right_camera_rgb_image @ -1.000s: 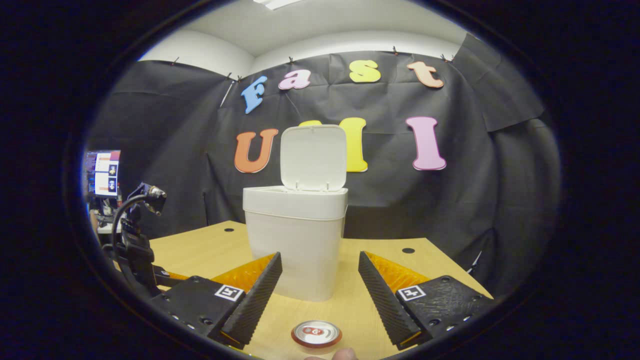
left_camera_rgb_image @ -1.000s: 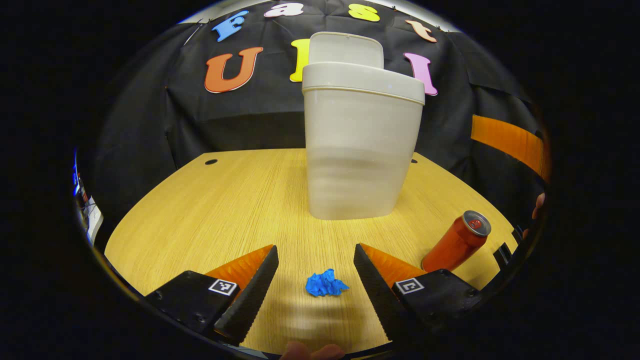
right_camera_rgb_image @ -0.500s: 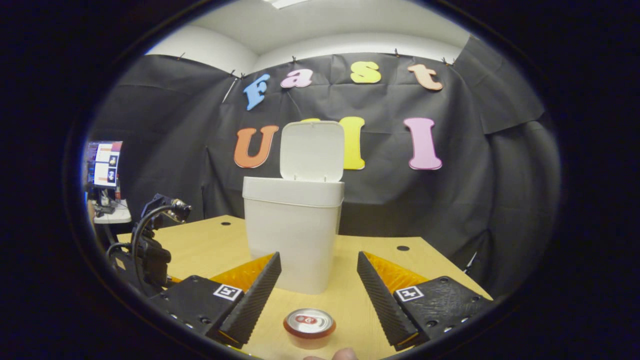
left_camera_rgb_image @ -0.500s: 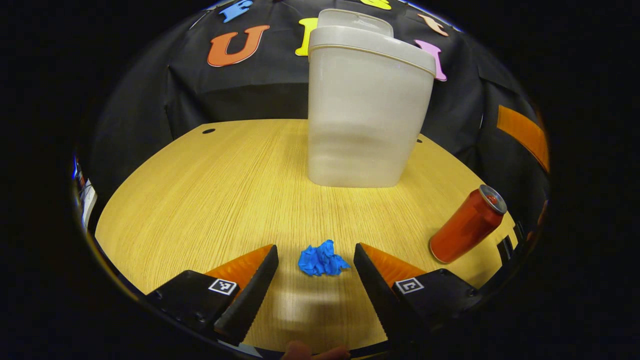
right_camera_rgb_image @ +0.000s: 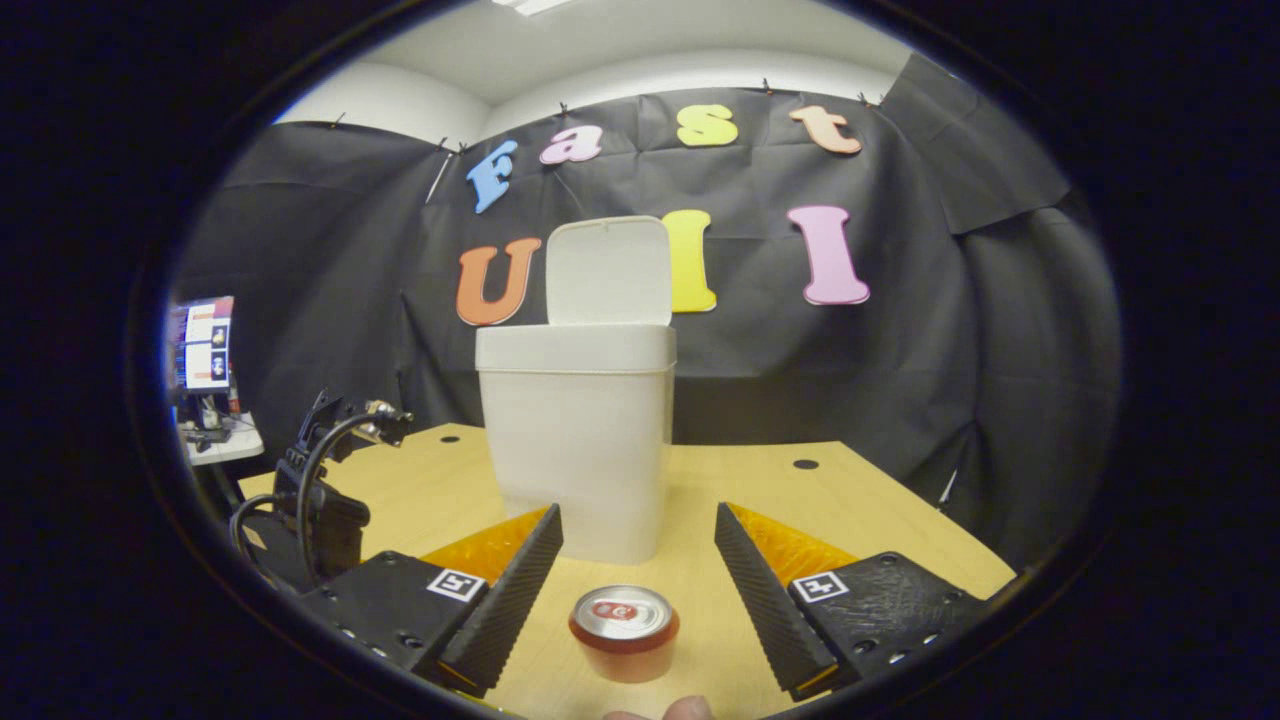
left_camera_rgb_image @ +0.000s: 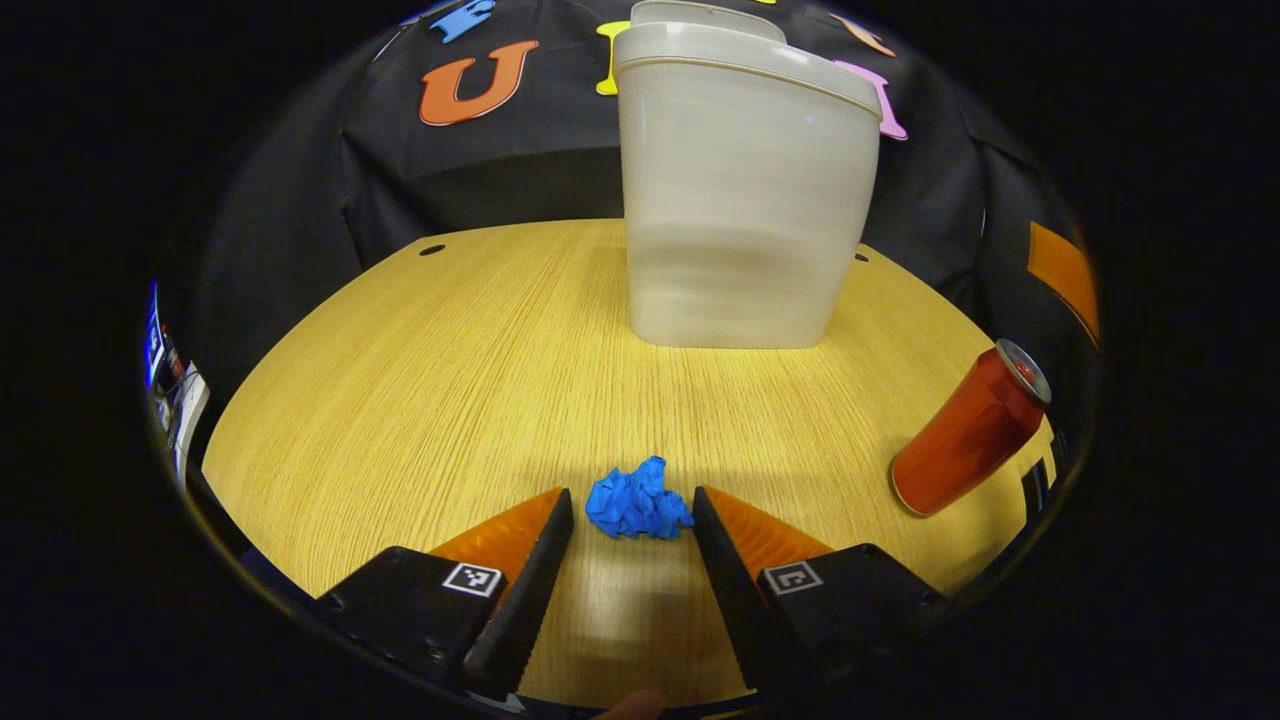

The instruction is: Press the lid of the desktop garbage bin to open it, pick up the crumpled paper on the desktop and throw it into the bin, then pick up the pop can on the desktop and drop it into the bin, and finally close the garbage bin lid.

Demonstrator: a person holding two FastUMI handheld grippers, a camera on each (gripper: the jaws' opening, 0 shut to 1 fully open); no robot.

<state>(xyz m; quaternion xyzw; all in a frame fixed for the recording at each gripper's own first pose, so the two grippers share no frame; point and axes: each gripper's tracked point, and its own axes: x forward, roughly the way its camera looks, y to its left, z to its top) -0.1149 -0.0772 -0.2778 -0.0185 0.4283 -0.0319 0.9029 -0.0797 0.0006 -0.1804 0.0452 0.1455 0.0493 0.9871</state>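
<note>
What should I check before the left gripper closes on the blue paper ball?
1. Bin lid up: ok, it stands open above the garbage bin.
2. Left gripper open: ok, gap wider than the crumpled paper.
3. Paper between the fingers: ok, it sits at the tips.
4. Fingers touching paper: cannot tell.
5. Pop can clear of the grasp: ok, upright, off to the side.
6. Right gripper idle: ok, open, can between its fingers.
</note>
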